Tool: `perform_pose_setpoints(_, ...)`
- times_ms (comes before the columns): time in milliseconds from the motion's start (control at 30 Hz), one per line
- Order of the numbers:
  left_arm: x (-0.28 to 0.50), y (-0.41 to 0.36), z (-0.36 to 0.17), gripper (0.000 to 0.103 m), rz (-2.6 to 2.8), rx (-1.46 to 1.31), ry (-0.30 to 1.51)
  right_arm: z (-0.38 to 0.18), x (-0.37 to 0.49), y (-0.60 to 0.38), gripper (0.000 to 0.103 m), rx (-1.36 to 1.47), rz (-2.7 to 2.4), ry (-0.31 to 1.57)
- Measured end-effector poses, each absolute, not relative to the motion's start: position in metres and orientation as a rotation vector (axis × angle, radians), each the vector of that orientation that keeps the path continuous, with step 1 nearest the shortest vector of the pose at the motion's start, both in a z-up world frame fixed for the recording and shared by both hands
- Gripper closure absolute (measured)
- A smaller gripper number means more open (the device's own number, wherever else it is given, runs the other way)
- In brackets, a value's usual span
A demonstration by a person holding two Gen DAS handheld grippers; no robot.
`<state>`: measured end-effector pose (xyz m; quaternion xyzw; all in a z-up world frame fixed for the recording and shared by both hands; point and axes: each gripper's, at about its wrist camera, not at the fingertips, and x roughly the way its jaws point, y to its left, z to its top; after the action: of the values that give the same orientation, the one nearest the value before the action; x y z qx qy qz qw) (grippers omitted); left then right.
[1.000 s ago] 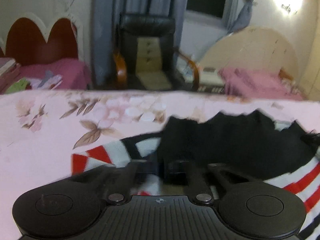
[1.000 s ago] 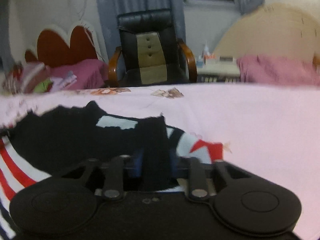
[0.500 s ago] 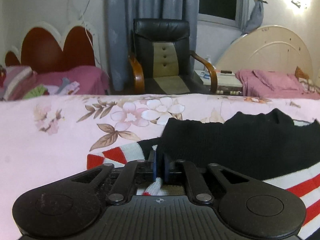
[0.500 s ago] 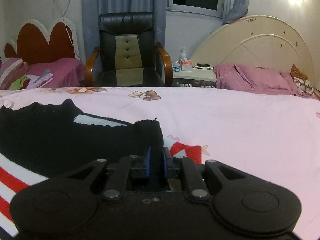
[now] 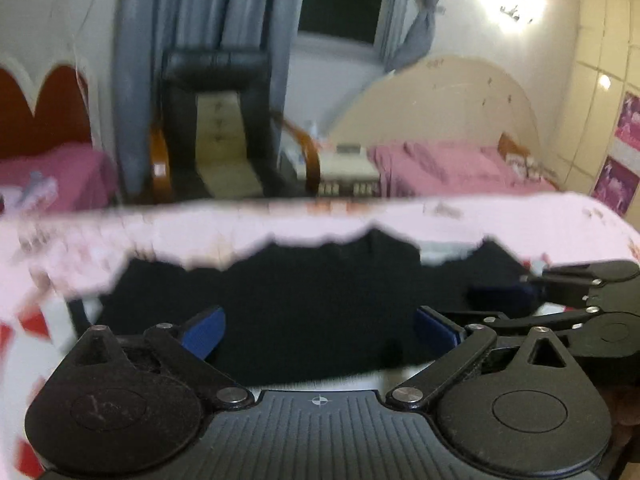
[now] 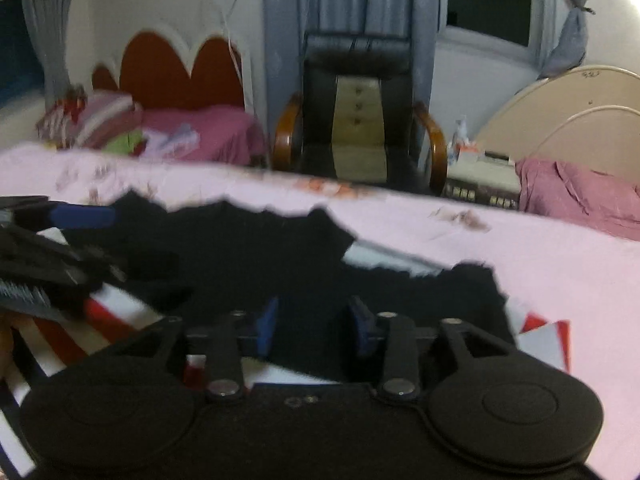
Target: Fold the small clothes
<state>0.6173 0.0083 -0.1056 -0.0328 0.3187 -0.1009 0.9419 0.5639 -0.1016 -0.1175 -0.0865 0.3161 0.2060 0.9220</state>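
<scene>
Released since a moment ago: black fabric no longer pinched by either gripper; sweater lying flat on pink sheet, black part folded over red-and-white stripes; left gripper opening, jaws spread wide, nothing pressed between pads, black cloth just beneath; right gripper opening, jaws partway apart, pads clear of cloth below; chair behind bed.

Matt black knit sweater, striped cloth at its edges, on a soft pink floral bedsheet. Left gripper: matt black plastic, metal rivets, blue pads. Glossy leather chair, wooden arms.
</scene>
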Motion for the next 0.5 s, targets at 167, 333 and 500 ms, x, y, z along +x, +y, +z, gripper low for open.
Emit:
perform_pose_setpoints(167,0.594,0.049,-0.121,0.004,-0.094,0.007,0.652,-0.120,0.554,-0.138,0.056,-0.304,0.363,0.631)
perform_pose_setpoints(333,0.585,0.080,-0.122,0.000,0.014,0.046,0.655,-0.120,0.558,-0.225,0.032,-0.140,0.248,0.682)
perform_pose_setpoints(500,0.578,0.066,-0.102,0.000,0.027,0.000,0.603,-0.094,0.529,-0.210,0.047,-0.105,0.208,0.554)
